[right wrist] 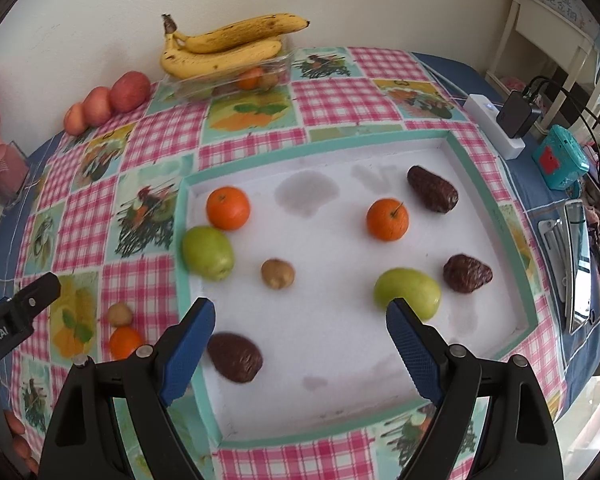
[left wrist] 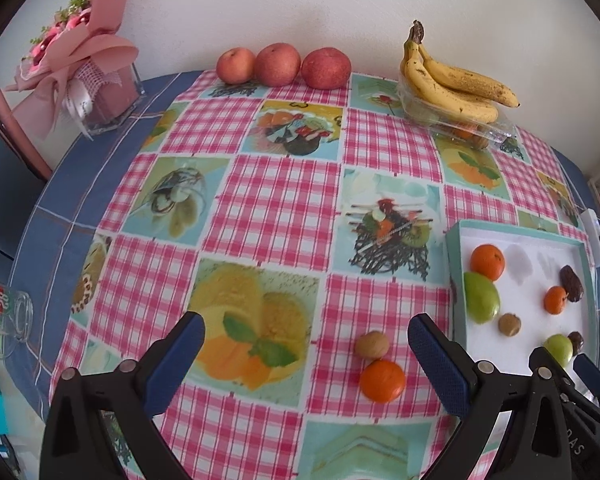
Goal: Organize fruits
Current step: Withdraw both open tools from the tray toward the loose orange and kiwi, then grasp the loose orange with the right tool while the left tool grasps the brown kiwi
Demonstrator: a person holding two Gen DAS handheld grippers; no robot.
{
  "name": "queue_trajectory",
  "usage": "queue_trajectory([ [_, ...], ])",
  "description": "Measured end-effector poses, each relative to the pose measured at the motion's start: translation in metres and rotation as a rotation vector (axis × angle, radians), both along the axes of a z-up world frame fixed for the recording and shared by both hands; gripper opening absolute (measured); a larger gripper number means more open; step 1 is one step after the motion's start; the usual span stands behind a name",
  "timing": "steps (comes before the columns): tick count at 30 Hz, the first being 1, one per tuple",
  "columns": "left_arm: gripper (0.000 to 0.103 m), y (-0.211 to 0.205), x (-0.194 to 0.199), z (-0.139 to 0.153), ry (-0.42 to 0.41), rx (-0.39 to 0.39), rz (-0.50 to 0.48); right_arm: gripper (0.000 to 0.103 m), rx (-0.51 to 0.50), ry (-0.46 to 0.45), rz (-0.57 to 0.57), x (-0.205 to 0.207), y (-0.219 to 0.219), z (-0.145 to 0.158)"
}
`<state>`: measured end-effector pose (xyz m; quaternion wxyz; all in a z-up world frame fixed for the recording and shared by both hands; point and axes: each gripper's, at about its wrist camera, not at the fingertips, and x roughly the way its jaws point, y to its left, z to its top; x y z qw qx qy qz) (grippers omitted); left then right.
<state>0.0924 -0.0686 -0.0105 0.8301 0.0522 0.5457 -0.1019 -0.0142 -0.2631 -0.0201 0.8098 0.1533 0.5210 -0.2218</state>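
Home, dining corner | checked tablecloth on desk | wrapped bouquet | charger, white shelf

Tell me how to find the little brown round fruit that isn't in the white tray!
Start at the white tray with the teal rim on the checked tablecloth. Just outside that rim, two small fruits touch on the cloth, ahead of the left gripper. The one you want, the small brown fruit, is the dull tan ball; its neighbour, the orange, is bright and bigger.
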Motion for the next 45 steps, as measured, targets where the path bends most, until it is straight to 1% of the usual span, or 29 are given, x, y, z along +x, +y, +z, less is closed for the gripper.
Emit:
queue_trajectory([
  [10,0.103,0.019,-0.01,-0.003,0.02,-0.017,0.025,0.088,0.0,0.007,0.055,-0.007,0.027,0.0],
  [14,0.103,0.026,-0.007,-0.006,0.029,-0.028,0.054,0.088,-0.007,0.013,0.086,-0.002,0.036,-0.001],
  [19,0.103,0.034,-0.001,-0.01,0.041,-0.03,0.079,0.088,0.027,0.009,0.131,0.011,0.053,-0.002],
  [21,0.103,0.04,0.002,-0.008,0.012,0.013,0.104,0.088,0.044,0.009,0.16,0.017,0.063,-0.004],
  [23,0.103,0.047,0.005,-0.005,-0.01,0.028,0.125,0.088,0.052,0.003,0.205,0.024,0.077,-0.005],
  [27,0.103,0.068,0.013,-0.004,-0.014,0.006,0.189,0.088,0.047,0.005,0.271,0.038,0.101,-0.009],
  [31,0.103,0.084,0.019,-0.008,-0.005,-0.004,0.236,0.087,0.045,-0.002,0.315,0.046,0.115,-0.013],
  [33,0.103,0.089,0.021,-0.01,0.001,-0.011,0.249,0.077,0.045,-0.003,0.331,0.049,0.119,-0.015],
  [34,0.103,0.089,0.022,-0.011,0.004,-0.012,0.251,0.065,0.045,-0.002,0.338,0.051,0.122,-0.016],
  [35,0.103,0.09,0.022,-0.013,0.01,-0.014,0.253,0.062,0.043,0.002,0.343,0.053,0.123,-0.018],
  [40,0.103,0.09,0.026,-0.026,0.048,-0.011,0.247,0.06,0.064,0.022,0.379,0.06,0.131,-0.028],
  [42,0.103,0.088,0.027,-0.032,0.065,-0.007,0.241,0.055,0.065,0.039,0.392,0.062,0.135,-0.033],
  [43,0.103,0.088,0.028,-0.034,0.072,-0.006,0.24,0.05,0.066,0.049,0.396,0.063,0.136,-0.036],
  [45,0.103,0.087,0.029,-0.039,0.085,-0.004,0.239,0.049,0.072,0.065,0.4,0.065,0.138,-0.042],
])
